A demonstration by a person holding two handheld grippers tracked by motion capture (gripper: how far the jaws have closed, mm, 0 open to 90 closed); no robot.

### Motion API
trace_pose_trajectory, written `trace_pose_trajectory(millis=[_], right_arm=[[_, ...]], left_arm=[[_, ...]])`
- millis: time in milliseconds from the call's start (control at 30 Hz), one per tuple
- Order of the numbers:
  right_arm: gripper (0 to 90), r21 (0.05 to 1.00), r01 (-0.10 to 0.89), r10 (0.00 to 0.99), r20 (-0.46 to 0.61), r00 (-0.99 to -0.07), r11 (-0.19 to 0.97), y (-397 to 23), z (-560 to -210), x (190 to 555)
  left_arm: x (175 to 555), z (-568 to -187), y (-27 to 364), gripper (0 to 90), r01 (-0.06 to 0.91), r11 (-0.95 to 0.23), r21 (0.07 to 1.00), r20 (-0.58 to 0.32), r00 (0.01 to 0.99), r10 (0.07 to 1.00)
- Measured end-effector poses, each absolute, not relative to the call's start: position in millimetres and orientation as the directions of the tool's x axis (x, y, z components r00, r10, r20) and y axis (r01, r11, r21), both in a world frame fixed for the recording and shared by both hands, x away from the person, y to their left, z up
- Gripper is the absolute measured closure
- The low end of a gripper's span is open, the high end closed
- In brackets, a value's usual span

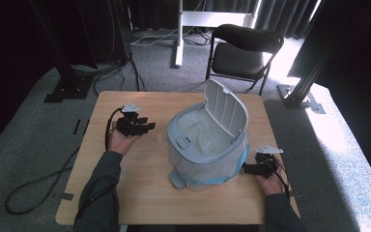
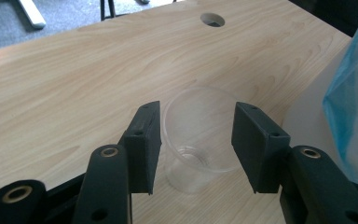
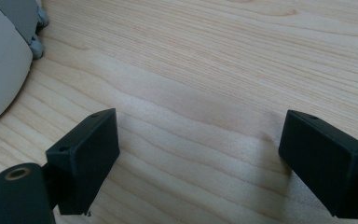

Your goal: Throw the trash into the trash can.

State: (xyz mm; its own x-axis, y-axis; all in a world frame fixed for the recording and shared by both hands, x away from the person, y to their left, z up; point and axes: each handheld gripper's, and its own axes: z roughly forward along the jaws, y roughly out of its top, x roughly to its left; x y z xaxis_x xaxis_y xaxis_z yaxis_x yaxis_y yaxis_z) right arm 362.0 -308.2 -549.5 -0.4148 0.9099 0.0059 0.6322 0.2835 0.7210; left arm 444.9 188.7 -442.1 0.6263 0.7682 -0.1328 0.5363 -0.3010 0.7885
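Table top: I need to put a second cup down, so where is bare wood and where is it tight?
Bare wood lies along the near edge of the table below the bin, and at the far left corner. It is tight between the bin and the left hand-held gripper, where the clear cup stands, and at the right hand-held gripper.

A light wooden table [image 1: 140, 188] stands on grey carpet. On it rest a white lidded bin [image 1: 207, 145] lined with a blue-edged bag, and a clear plastic cup [image 2: 196, 140] beside it.
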Motion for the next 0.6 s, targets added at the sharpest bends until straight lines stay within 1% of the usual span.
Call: trace_pose_trajectory(millis=[267, 600], right_arm=[[11.2, 0.721, 0.632, 0.91, 0.006, -0.415, 0.284, -308, -549, 362], [11.2, 0.721, 0.633, 0.91, 0.006, -0.415, 0.284, -308, -549, 362]], left_arm=[[452, -453, 185, 49.3, 0.574, -0.297, 0.763, -0.155, 0.609, 0.778], [452, -466, 187, 49.2, 0.616, -0.274, 0.739, -0.202, 0.59, 0.782]])
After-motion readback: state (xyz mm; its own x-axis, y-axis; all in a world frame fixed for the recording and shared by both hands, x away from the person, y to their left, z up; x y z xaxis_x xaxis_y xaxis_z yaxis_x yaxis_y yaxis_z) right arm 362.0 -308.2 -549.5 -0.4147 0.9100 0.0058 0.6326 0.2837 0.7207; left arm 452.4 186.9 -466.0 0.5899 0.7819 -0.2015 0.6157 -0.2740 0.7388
